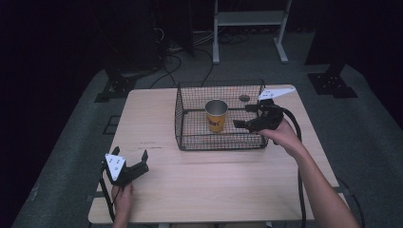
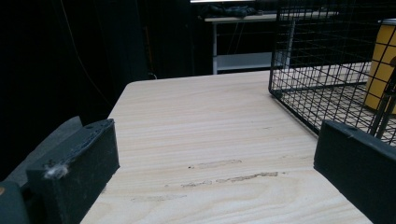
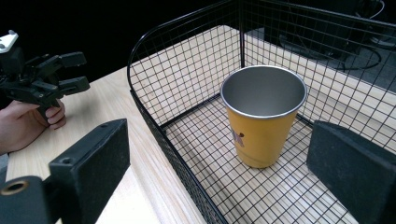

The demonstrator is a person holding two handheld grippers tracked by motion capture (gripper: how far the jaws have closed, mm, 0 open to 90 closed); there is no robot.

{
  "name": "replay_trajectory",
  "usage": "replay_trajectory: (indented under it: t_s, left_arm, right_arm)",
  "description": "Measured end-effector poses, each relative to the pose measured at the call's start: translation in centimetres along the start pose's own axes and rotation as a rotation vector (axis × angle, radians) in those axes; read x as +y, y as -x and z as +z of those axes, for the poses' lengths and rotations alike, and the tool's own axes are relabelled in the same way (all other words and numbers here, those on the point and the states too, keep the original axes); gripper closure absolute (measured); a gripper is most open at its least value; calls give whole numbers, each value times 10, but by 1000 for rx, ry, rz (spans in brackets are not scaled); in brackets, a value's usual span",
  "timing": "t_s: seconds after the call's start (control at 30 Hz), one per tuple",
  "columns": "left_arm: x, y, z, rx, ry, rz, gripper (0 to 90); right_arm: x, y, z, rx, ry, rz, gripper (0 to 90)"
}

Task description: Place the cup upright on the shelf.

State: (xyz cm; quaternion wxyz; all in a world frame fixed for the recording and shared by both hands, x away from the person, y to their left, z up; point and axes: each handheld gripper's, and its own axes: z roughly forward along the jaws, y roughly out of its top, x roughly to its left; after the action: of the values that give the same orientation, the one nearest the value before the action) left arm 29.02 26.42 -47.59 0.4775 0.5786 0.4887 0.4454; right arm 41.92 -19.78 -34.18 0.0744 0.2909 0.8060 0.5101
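Yellow cup sits upright mid-frame inside the wire basket. Right gripper hovers beside it, jaws apart and empty; clipping the rim could tip it. Left gripper idles lower left, jaws apart.

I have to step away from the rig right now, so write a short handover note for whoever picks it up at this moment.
Right gripper: open, holding nothing, raised at the basket's right side, jaws pointing at the cup.
Left gripper: open, holding nothing, low over the light wooden table near its front left corner.
Yellow metal cup with a silver rim: upright, looks empty, standing inside the black wire basket, touched by neither gripper.
Done: cup is in the basket.
Left: I can't tell whether the right gripper is arriving or leaving; check before moving.
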Motion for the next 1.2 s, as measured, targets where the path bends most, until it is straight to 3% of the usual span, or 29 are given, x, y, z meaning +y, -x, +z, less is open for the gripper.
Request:
replay_trajectory:
  t_s: [1.2]
  left_arm:
    - [0, 0, 0, 0, -2, 5, 0]
  right_arm:
    - [-48, 2, -22, -13, -14, 59, 54]
